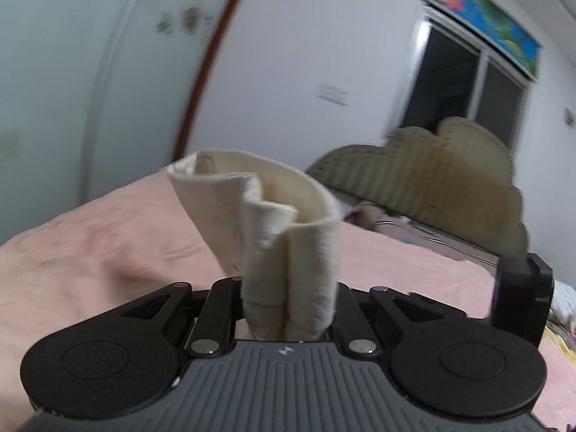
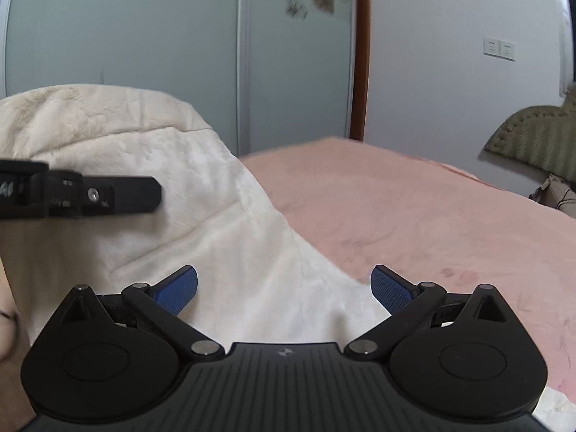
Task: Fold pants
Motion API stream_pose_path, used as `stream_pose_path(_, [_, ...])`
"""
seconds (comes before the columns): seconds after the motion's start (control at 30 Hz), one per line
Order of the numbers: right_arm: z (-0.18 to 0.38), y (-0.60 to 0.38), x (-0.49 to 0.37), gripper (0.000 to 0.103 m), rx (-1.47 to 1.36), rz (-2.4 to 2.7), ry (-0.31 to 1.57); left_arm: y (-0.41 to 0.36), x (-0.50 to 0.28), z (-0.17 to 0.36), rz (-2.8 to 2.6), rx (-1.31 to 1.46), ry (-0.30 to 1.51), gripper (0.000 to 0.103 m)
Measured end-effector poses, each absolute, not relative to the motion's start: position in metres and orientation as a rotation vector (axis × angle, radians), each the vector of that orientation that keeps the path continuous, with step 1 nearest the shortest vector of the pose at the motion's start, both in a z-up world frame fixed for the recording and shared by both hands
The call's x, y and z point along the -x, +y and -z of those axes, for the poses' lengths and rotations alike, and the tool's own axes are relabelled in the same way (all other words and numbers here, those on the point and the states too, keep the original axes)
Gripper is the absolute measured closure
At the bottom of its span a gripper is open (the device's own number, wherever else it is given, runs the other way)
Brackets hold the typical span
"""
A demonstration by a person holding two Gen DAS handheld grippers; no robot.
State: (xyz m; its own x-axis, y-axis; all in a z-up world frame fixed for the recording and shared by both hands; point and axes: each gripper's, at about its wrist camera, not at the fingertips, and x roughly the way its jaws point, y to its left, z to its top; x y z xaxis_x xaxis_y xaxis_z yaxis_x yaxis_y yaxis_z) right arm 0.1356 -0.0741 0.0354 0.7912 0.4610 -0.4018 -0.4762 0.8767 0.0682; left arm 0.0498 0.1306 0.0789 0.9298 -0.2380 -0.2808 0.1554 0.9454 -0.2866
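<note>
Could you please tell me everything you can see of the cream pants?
The pants are cream, soft and fleecy-looking. Most of the fabric is draped in loose folds over the pink bed cover. One bunched edge stands up, pinched in the shut left gripper. The right gripper hangs open over the cloth, gripping nothing.

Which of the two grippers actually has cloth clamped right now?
The left gripper: its jaws are closed on a bunched fold of the cream pants. The right gripper stands wide open, blue pads apart.

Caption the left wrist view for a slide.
Left tongs shut on a bunched fold of cream pants above the pink bed.
</note>
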Motion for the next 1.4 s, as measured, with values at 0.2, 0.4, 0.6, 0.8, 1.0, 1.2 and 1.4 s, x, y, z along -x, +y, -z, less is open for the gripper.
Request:
stream_pose_path(0.2, [-0.052, -0.128, -0.107, 0.000, 0.003, -0.437, 0.287, 0.069, -0.036, -0.089, 0.347, 0.216, 0.285, 0.089])
stream_pose_path(0.4, [-0.048, -0.189, -0.086, 0.000, 0.004, -0.339, 0.274, -0.015, -0.042, -0.076, 0.474, 0.146, 0.321, 0.087])
stream_pose_path(0.6, [-0.040, -0.241, -0.070, 0.000, 0.039, -0.263, 0.305, -0.090, -0.040, -0.049, 0.555, 0.021, 0.300, 0.084])
stream_pose_path(0.8, [-0.023, -0.273, -0.061, 0.000, 0.091, -0.202, 0.364, -0.131, -0.050, -0.025, 0.620, 0.011, 0.412, 0.084])
stream_pose_path(1.0, [-0.006, -0.286, -0.056, 0.000, 0.082, -0.172, 0.407, -0.143, -0.050, -0.008, 0.632, 0.013, 0.433, 0.080])
stream_pose_path(1.2, [-0.001, -0.290, -0.048, 0.000, 0.088, -0.140, 0.409, -0.143, -0.051, -0.004, 0.671, 0.019, 0.426, 0.079])
stream_pose_path(1.4, [0.008, -0.295, -0.041, 0.000, 0.047, -0.102, 0.458, -0.147, -0.056, 0.006, 0.722, 0.014, 0.486, 0.076])
